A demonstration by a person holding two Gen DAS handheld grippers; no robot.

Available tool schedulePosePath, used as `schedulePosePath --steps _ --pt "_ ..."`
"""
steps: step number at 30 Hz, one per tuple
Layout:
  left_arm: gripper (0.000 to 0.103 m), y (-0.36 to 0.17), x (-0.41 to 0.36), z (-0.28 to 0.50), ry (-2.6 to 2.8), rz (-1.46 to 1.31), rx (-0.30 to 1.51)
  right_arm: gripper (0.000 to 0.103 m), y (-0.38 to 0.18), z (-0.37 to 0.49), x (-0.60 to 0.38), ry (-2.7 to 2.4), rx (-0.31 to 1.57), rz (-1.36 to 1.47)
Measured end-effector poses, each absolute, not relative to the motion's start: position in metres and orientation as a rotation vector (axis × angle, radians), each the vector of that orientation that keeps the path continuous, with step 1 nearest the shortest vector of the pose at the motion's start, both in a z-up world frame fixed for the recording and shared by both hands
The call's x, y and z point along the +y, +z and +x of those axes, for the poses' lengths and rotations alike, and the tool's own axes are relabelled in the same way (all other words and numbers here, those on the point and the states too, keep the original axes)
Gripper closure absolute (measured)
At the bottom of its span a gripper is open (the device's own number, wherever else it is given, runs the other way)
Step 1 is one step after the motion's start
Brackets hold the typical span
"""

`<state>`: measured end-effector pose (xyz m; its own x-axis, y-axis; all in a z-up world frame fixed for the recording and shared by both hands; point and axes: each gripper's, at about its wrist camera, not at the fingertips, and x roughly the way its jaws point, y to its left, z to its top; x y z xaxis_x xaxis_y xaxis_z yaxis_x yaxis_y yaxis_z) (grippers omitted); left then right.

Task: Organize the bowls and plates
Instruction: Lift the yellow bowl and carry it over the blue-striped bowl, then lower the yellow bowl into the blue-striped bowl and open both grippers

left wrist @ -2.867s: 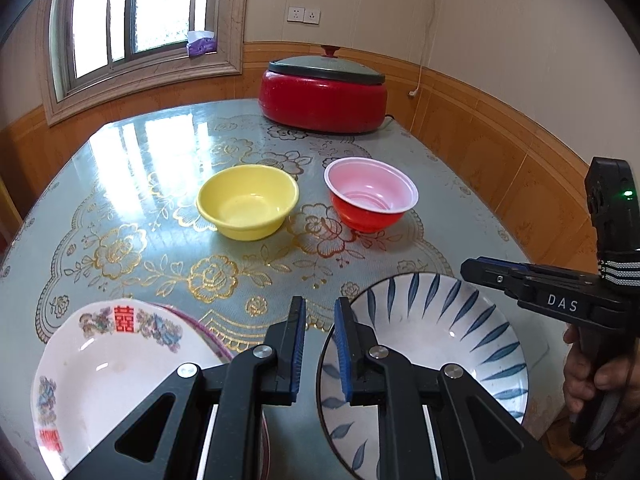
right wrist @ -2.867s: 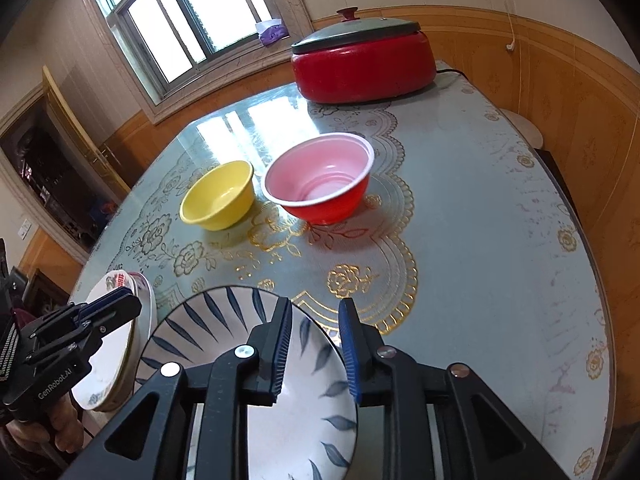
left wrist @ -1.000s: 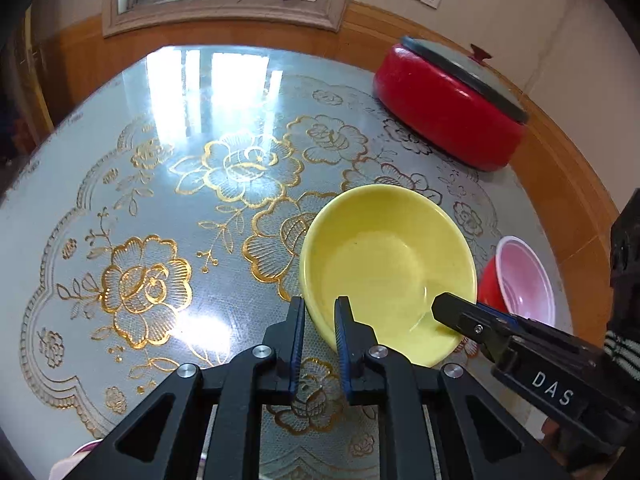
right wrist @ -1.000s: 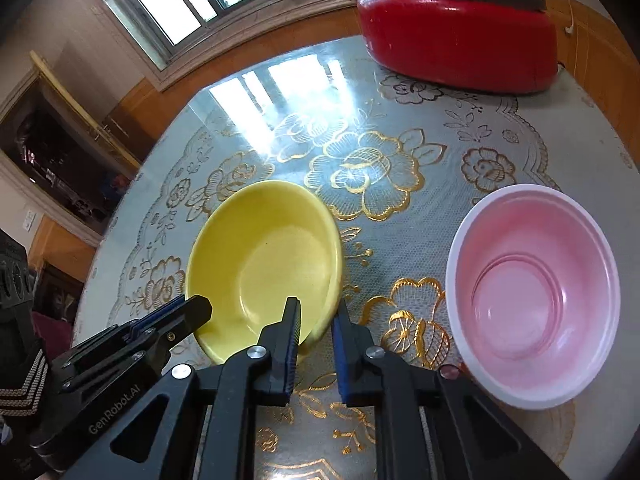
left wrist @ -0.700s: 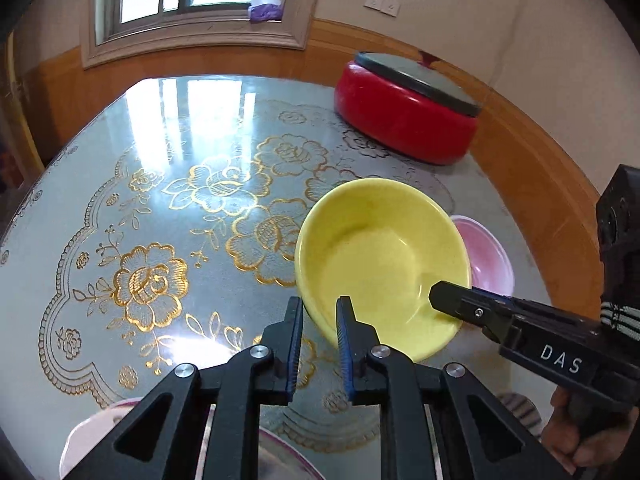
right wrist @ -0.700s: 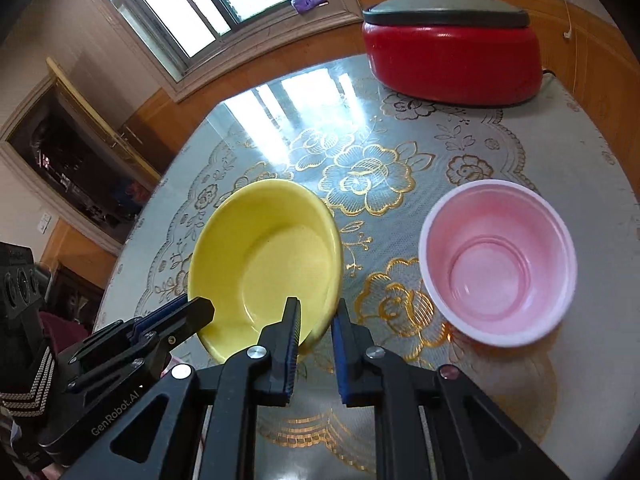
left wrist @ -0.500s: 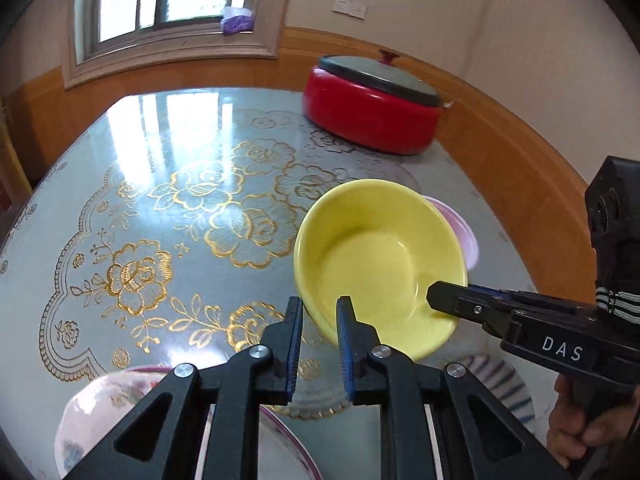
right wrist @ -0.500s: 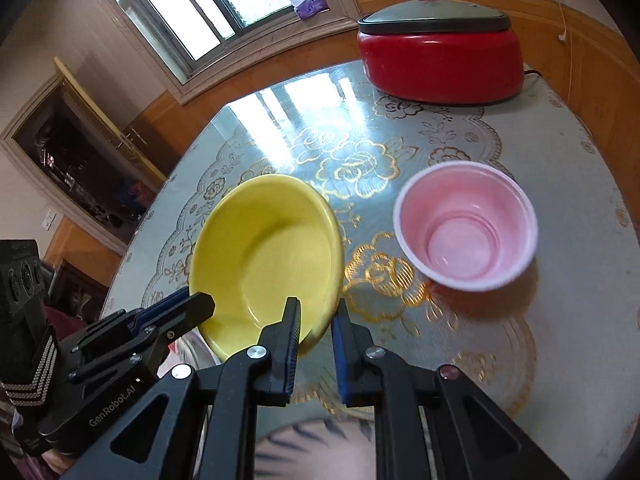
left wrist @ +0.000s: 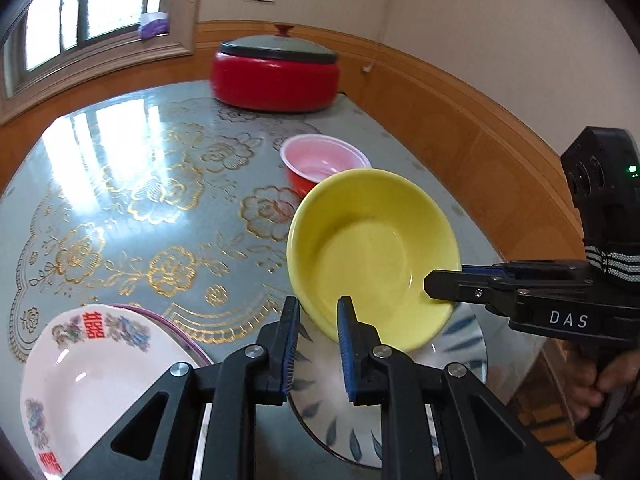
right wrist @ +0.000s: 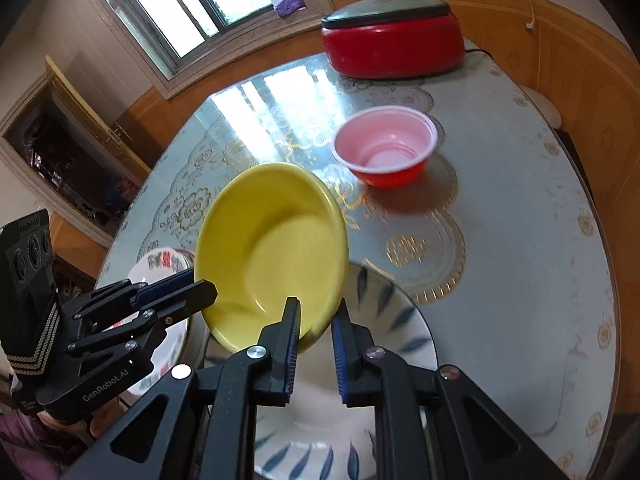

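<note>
Now, step in hand: the yellow bowl (left wrist: pixel 374 258) is being carried, tilted, above the blue-leaf plate (right wrist: pixel 384 344) at the lower middle of both views; I judge it is bound for that plate.
Left tongs (left wrist: pixel 317 322): pinching the bowl's near rim, lower centre of the left wrist view.
Right tongs (right wrist: pixel 315 322): pinching the rim on the opposite side; in the left wrist view they reach in from the right edge.
Pose: both tongs point toward the far wall, and the bowl hangs between them clear of the table (right wrist: pixel 520 216).
Next move: level the bowl, lower it to the plate's middle, and spread both tongs together.
Elsewhere: pink-and-red bowl (right wrist: pixel 386 146) stands apart toward the far side; floral plates (left wrist: pixel 92 368) lie at lower left.
</note>
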<state>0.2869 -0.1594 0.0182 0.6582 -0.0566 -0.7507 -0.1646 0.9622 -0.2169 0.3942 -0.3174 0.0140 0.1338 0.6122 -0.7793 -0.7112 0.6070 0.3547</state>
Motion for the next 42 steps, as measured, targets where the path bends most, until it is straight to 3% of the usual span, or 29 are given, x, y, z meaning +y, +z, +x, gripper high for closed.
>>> schedulePosePath --steps 17,30,42 --pt "0.085 -0.013 -0.183 0.274 -0.015 -0.284 0.966 0.079 -0.037 0.375 -0.334 0.939 1.279 -0.143" --pt "0.077 -0.013 -0.172 0.270 0.022 -0.294 0.934 0.070 -0.026 0.361 -0.332 0.889 1.164 -0.260" --pt "0.070 -0.002 -0.160 0.275 0.075 -0.317 0.891 0.069 0.000 0.380 -0.344 0.893 1.043 -0.153"
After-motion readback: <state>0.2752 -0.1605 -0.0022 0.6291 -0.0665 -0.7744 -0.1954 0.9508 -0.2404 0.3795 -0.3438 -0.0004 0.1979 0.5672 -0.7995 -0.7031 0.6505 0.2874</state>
